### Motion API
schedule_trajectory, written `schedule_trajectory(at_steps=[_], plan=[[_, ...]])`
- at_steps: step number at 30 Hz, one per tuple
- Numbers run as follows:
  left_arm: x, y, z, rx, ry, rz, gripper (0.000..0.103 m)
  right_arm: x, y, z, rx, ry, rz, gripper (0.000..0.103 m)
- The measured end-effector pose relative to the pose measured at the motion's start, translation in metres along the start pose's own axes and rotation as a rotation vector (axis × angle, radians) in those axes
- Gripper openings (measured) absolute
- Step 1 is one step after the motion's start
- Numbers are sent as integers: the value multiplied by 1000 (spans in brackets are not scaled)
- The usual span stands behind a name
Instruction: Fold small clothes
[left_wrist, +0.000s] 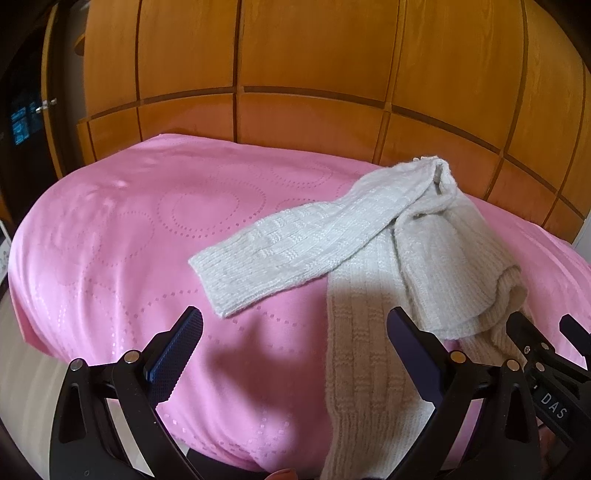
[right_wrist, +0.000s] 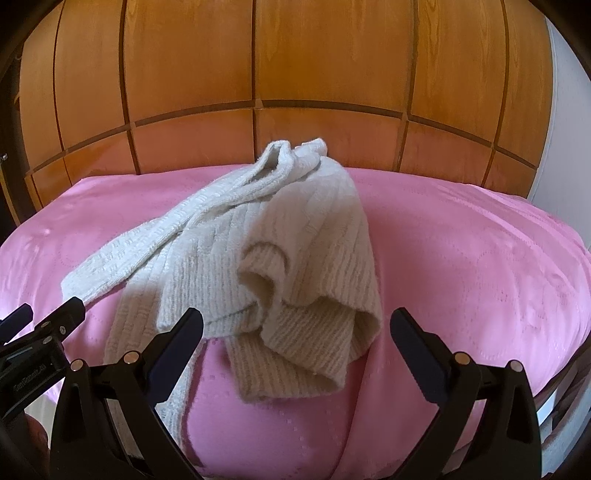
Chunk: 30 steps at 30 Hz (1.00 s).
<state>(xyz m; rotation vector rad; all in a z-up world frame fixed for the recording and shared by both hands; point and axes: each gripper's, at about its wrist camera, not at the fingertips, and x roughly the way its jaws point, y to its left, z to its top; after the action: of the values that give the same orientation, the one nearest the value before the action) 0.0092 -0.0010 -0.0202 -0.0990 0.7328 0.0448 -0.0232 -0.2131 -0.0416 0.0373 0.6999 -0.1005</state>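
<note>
A cream knitted sweater (left_wrist: 424, 236) lies crumpled on a pink bedspread (left_wrist: 129, 229). One sleeve (left_wrist: 280, 243) stretches out to the left, another sleeve (left_wrist: 362, 369) runs down toward the near edge. My left gripper (left_wrist: 295, 332) hovers open just short of the garment, nothing between its fingers. In the right wrist view the sweater (right_wrist: 295, 251) is bunched in the middle with its ribbed hem (right_wrist: 306, 343) folded toward me. My right gripper (right_wrist: 295, 332) stands open with the hem between and just ahead of its fingers. The right gripper's fingers (left_wrist: 524, 332) show at the left view's right edge.
A wooden panelled wardrobe (left_wrist: 295, 74) rises right behind the bed. A dark doorway (left_wrist: 22, 129) is at far left. Bare pink bedspread (right_wrist: 480, 258) stretches to the right of the sweater. The left gripper's body (right_wrist: 37, 339) shows at the right view's left edge.
</note>
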Motion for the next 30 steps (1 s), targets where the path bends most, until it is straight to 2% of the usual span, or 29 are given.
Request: schedule_trajectory(at_steps=[30], plan=[[-3,5,-1,-14,1,6,99,-13,7,-2,-20,-44,6,101]])
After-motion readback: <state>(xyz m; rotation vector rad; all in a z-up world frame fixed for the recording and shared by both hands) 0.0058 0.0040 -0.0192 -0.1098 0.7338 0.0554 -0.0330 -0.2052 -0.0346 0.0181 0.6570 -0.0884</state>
